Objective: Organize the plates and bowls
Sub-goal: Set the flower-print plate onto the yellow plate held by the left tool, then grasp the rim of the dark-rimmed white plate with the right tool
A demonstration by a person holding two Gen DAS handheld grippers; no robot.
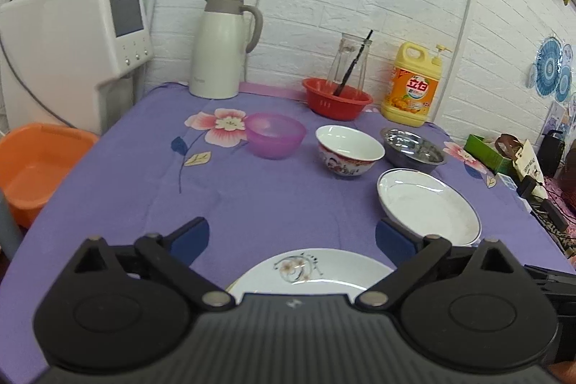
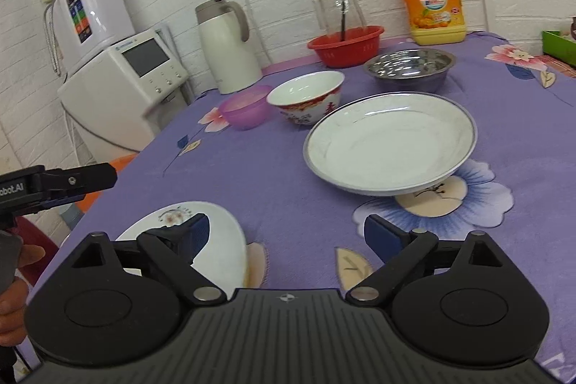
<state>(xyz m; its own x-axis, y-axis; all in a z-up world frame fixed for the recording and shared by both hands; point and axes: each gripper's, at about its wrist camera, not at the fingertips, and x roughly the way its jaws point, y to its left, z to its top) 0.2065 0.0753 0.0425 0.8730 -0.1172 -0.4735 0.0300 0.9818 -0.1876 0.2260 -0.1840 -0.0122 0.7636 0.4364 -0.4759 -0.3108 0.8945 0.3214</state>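
Note:
A flower-print plate (image 1: 309, 272) lies at the table's near edge, below my open left gripper (image 1: 291, 238); it also shows in the right wrist view (image 2: 219, 240). A deep white plate with a blue rim (image 1: 428, 204) (image 2: 390, 143) lies to the right. Behind it stand a white-and-red china bowl (image 1: 347, 150) (image 2: 306, 98), a purple plastic bowl (image 1: 275, 134) (image 2: 244, 107) and a steel bowl (image 1: 414, 146) (image 2: 408, 65). My right gripper (image 2: 286, 238) is open and empty above the cloth. The left gripper's body (image 2: 57, 182) shows at the left.
A red basket (image 1: 336, 98) with a glass jug (image 1: 349, 60), a yellow detergent bottle (image 1: 412, 85) and a white thermos (image 1: 219, 45) stand along the back wall. A water dispenser (image 1: 72, 53) and an orange basin (image 1: 36, 164) are left of the table. Clutter lies at the right.

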